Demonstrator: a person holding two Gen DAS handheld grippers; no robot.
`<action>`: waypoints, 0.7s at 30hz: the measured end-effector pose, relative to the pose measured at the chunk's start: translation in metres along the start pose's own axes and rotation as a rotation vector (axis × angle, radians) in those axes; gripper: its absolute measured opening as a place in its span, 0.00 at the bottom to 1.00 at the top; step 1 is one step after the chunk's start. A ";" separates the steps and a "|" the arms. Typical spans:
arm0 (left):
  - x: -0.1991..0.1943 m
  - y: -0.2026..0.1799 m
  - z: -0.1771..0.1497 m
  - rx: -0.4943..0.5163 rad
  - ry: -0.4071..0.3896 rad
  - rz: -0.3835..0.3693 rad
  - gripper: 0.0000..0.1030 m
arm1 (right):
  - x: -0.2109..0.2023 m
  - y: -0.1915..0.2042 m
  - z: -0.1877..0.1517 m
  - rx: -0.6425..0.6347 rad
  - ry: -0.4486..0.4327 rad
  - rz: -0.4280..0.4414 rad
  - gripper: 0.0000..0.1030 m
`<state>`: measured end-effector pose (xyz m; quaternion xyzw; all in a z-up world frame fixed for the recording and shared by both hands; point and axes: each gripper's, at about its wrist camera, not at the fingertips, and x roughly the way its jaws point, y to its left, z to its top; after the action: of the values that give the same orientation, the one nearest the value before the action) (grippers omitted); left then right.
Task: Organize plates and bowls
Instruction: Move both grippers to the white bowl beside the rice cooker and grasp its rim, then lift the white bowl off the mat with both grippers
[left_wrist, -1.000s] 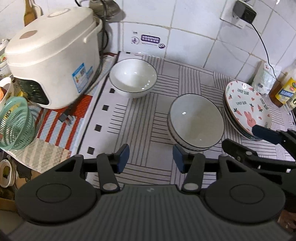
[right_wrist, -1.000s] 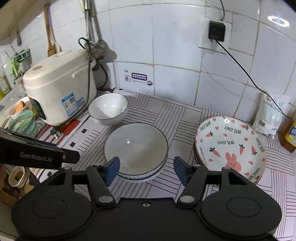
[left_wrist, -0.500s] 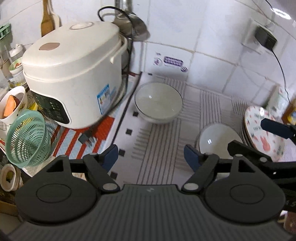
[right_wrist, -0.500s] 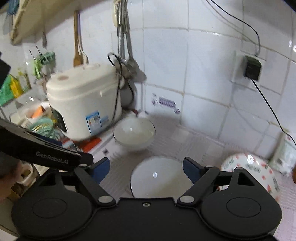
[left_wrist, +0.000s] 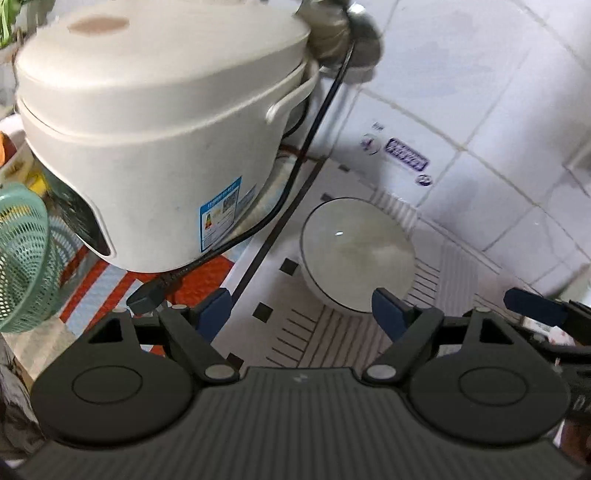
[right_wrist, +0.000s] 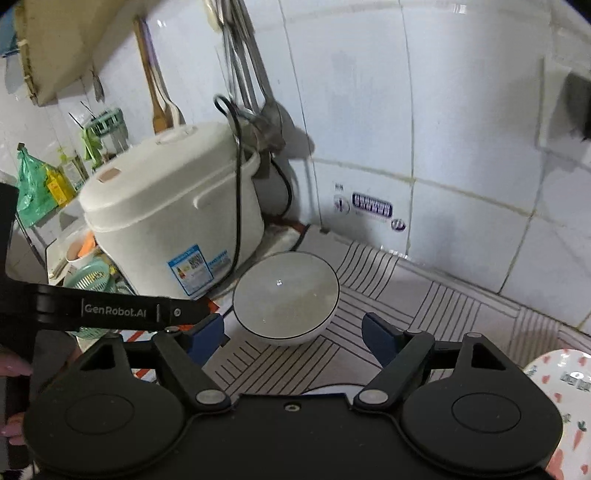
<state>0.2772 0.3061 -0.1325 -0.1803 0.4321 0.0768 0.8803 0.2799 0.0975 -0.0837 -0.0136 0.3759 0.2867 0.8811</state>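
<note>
The left gripper has its jaws spread wide and holds nothing; its blue pads sit above the striped mat, with the white bowl just beyond and between them, nearer the right pad. The right gripper is likewise wide apart and empty, and the same white bowl sits upright on the mat directly ahead of its gap, not touched by either pad.

Close on the bowl's left stands a white rice cooker, its black power cord trailing down past the bowl's side to a plug lying on a red-striped cloth. A green mesh basket sits further left. Behind the bowl rises the white tiled wall, with metal utensils and a wooden spoon hanging above the cooker. At the right gripper's lower right edge shows part of a plate printed with carrots.

In the right wrist view the left gripper's black body crosses in from the left, low beside the cooker, a fingertip of the person's hand visible at the frame edge. Both grippers tilt downward toward the bowl.
</note>
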 end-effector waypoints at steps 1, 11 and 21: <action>0.005 0.000 0.001 0.002 0.000 -0.003 0.79 | 0.008 -0.004 0.003 0.016 0.018 -0.002 0.79; 0.054 0.001 0.004 -0.029 0.026 -0.017 0.75 | 0.082 -0.048 0.013 0.298 0.194 0.042 0.63; 0.073 0.000 -0.001 -0.054 0.107 -0.057 0.35 | 0.126 -0.062 0.005 0.461 0.249 0.050 0.26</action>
<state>0.3213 0.3041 -0.1909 -0.2202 0.4711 0.0533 0.8525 0.3852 0.1090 -0.1765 0.1615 0.5371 0.2112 0.8005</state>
